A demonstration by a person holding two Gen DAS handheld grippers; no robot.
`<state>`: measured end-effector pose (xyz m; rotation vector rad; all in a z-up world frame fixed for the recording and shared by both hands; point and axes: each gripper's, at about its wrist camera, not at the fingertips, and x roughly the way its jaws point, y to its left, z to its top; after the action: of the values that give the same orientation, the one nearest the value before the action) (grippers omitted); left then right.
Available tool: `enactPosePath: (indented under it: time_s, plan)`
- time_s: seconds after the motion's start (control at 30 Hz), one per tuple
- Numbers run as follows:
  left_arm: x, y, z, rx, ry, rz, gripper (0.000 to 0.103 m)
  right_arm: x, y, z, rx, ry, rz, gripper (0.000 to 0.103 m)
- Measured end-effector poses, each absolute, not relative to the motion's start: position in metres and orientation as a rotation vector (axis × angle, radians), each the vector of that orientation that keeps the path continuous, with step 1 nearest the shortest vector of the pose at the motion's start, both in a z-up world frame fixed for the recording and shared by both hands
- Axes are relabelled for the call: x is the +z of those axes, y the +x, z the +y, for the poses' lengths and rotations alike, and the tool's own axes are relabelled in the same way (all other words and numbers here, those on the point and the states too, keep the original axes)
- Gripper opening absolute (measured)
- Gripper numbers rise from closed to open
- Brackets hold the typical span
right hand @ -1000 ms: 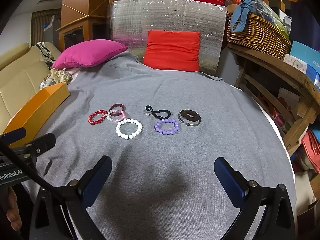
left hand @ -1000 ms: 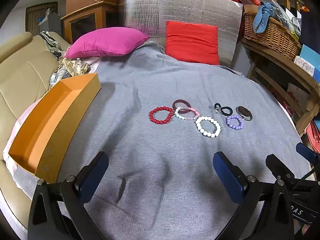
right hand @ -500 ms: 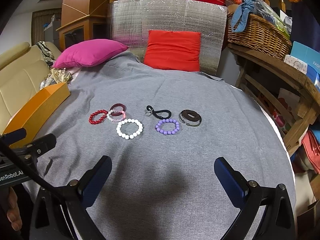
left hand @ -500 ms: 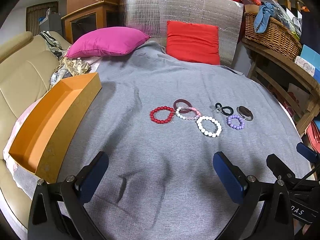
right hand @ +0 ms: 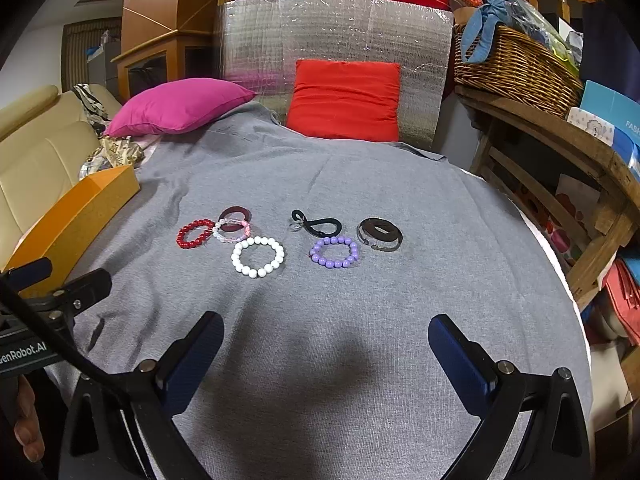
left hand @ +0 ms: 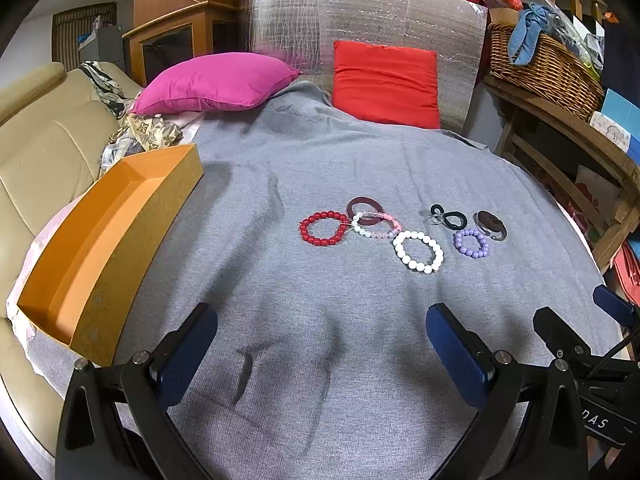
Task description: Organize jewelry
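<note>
Several bracelets lie in a loose row on the grey cloth: a red bead one (left hand: 323,228) (right hand: 195,233), a dark maroon ring (left hand: 365,208) (right hand: 235,214), a pink-and-white bead one (left hand: 378,227) (right hand: 231,230), a white bead one (left hand: 418,250) (right hand: 258,257), a black loop (left hand: 449,217) (right hand: 316,224), a purple bead one (left hand: 471,243) (right hand: 334,252) and a dark brown bangle (left hand: 490,225) (right hand: 379,233). An open orange box (left hand: 100,236) (right hand: 72,216) sits at the left. My left gripper (left hand: 320,352) and right gripper (right hand: 326,360) are both open and empty, near the cloth's front, short of the bracelets.
A pink cushion (left hand: 212,82) and a red cushion (left hand: 386,88) lie at the back before a silver foil panel (left hand: 360,20). A beige sofa (left hand: 36,148) is left. A wooden shelf with a wicker basket (left hand: 544,68) stands right.
</note>
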<state>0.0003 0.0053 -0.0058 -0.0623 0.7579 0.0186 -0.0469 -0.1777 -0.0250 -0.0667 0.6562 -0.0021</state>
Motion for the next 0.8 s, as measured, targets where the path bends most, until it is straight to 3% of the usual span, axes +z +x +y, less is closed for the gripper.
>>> enactPosePath:
  time_s: [0.8]
  plan:
    - [-0.0060,-0.0004,0.0068,0.025,-0.061,0.760,0.103,-0.0256,-0.0464,-0.1805,-0.005,-0.063,0.656,0.103]
